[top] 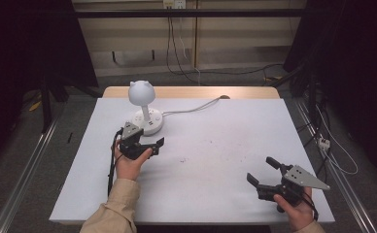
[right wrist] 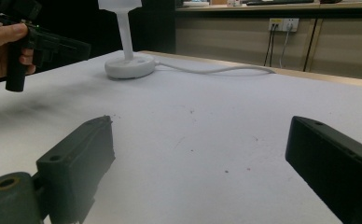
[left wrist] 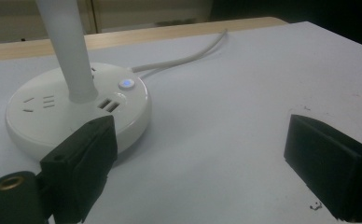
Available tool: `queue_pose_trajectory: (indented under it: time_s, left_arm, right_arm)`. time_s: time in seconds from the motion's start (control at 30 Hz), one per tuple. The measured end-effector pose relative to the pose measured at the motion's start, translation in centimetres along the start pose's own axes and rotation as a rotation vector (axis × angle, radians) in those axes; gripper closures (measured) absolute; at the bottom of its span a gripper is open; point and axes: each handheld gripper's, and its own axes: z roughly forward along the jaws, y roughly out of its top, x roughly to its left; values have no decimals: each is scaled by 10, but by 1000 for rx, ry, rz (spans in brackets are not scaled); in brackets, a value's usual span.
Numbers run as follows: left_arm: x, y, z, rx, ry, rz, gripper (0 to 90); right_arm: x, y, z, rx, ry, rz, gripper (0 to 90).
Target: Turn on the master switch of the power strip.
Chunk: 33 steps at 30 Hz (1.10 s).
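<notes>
White desk lamp with round socket base is sitting at the far-left of the white table. Left gripper is hovering just beside the base, fingers released, likely approaching its lit button. Right gripper is idling well apart from the lamp, fingers released.

The lamp stands on the table, at the far left part. Its cord runs right toward the far edge. The left gripper is just before the lamp; the right gripper is well apart, near right.
</notes>
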Motion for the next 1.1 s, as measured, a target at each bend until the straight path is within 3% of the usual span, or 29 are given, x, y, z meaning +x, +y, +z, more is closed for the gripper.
queue_pose_trajectory:
  time_s: [0.43, 1.1]
  left_arm:
    - [6, -8, -18, -2, -29, 2, 83]
    - [16, -17, -41, -20, -38, -2, 83]
  right_arm:
    - [1, 0, 2, 9, 7, -3, 74]
    - [1, -1, 2, 12, 7, -2, 74]
